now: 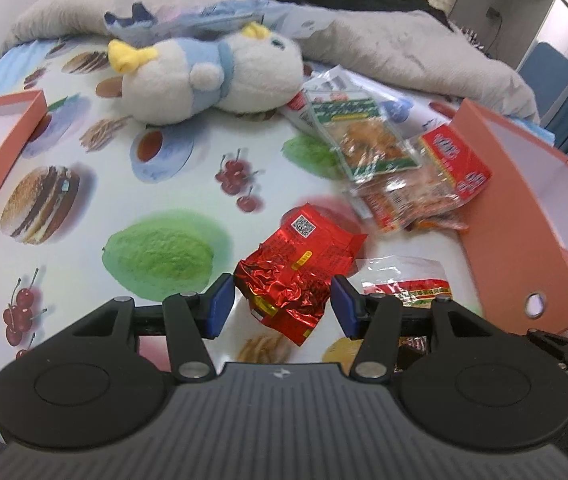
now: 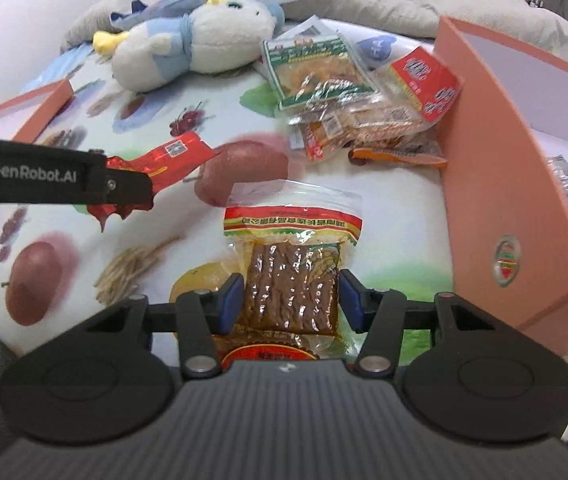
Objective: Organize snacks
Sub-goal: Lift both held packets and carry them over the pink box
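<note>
Snack packets lie on a bed sheet (image 1: pixel 172 184) printed with food pictures. Left tongs (image 1: pixel 280 306) squeeze a crinkly red foil packet (image 1: pixel 296 276) between both blue pads. Right tongs (image 2: pixel 291 300) sit on both sides of a clear packet of brown strips (image 2: pixel 292 280), pads right at its edges; I cannot tell if they press it. At two o'clock from it, a pile of packets (image 2: pixel 364 96) touches an orange box (image 2: pixel 496 184). At eleven o'clock lies a blue and white plush toy (image 2: pixel 200 40).
</note>
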